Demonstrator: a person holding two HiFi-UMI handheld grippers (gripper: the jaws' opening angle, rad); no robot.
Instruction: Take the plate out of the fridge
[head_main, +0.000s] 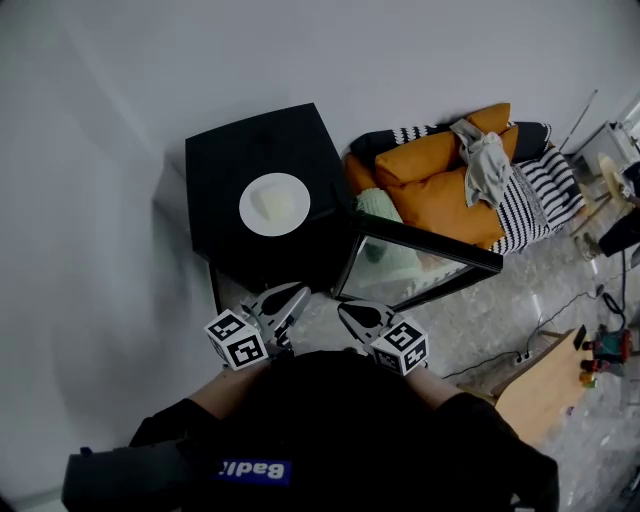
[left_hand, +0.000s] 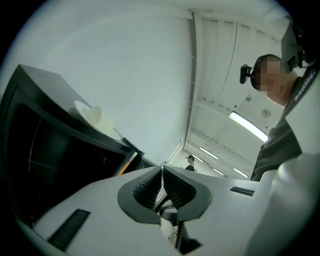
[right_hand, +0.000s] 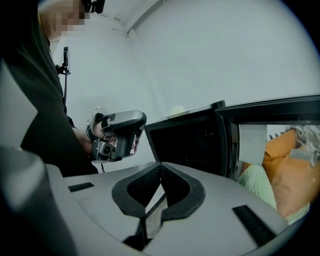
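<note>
Two empty grippers, the left gripper (head_main: 297, 292) and the right gripper (head_main: 347, 310), hover with jaws pressed together at six o'clock of the white plate (head_main: 274, 204), which lies atop the black fridge (head_main: 230, 150), its door (head_main: 420, 262) open at four o'clock.

black fridge (head_main: 258, 140), white plate (head_main: 274, 204) on top

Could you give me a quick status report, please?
Left claw shut, empty. Right claw shut, empty. Plate sits on top of the fridge, untouched. Fridge door open; nothing blocks the plate.
</note>
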